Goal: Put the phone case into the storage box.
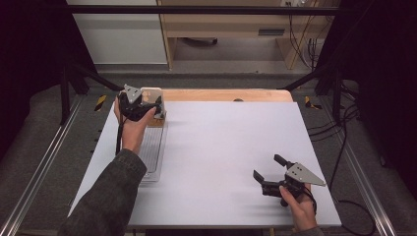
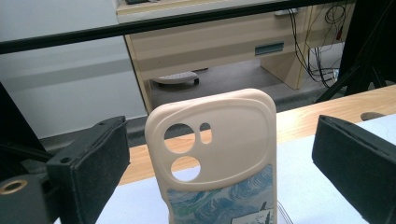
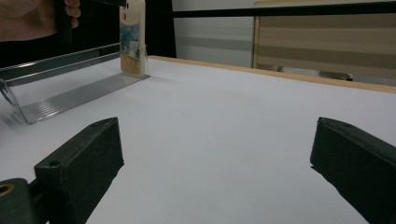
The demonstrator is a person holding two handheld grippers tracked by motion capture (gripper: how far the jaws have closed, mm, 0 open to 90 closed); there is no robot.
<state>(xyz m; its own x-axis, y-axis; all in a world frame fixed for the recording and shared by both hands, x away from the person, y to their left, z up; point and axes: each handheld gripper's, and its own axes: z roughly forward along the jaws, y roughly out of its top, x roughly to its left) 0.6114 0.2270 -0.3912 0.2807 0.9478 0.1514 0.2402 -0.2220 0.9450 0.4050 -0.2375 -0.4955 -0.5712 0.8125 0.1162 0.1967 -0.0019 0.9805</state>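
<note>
A white sheet is covering the bench, with a strip of bare wood showing along its far edge. Beyond the bench, a pale wooden cabinet is standing on a grey floor. A clear ribbed rack is lying along the bench's left edge; a cream phone case is standing upright at its far end. The left gripper is hovering there, jaws spread wide on either side of the case, not touching it. The right gripper is resting near the near right corner, jaws wide apart, holding nothing.
</note>
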